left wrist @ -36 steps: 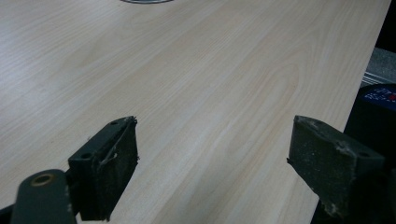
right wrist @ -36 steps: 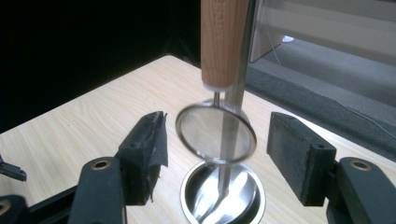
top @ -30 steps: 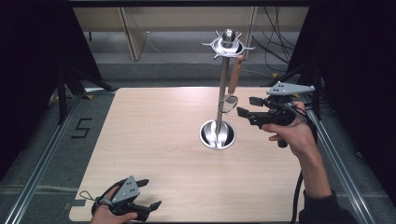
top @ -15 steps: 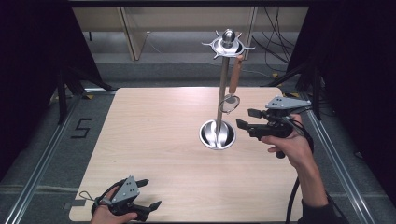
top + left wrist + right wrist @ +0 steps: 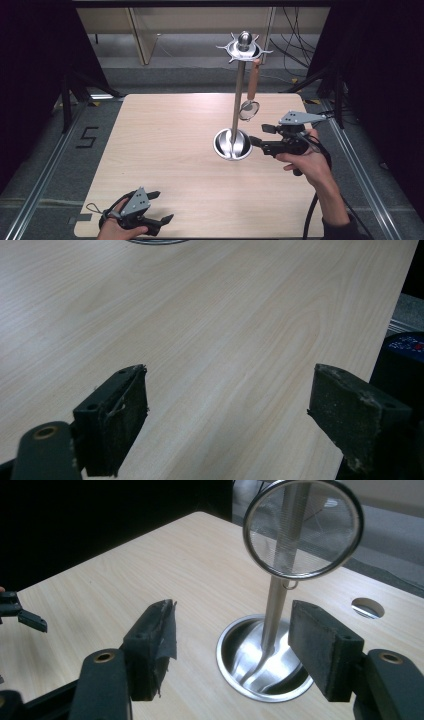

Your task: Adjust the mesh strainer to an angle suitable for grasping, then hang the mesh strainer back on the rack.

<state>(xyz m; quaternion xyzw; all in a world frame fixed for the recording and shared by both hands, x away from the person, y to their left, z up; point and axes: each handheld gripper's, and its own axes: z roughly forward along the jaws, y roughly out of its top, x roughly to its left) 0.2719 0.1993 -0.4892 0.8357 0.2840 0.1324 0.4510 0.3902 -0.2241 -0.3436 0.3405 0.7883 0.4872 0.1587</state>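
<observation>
Broadly, a pale wooden table (image 5: 165, 150) is taking up the middle of the high view, and a tall metal stand (image 5: 239, 95) is rising from its far right part, its round dished base (image 5: 233, 145) sitting flat on the wood and its spiked hanger crown (image 5: 243, 47) topping the pole. Next, the right gripper (image 5: 256, 135) is hovering just beside the base on its right, held in the person's right hand (image 5: 305, 162), with its jaws spread wide and gripping nothing; in the right gripper view those jaws are framing the pole and base. Meanwhile the left gripper (image 5: 157, 206) is resting at the near left edge of the table, well apart from the stand, its jaws likewise standing wide open over bare wood. Lastly, a small mesh strainer (image 5: 249, 109) with a wooden handle (image 5: 253, 80) is hanging from one hook of the crown, its round sieve dangling close beside the pole, above the base and above the right gripper's jaws.
</observation>
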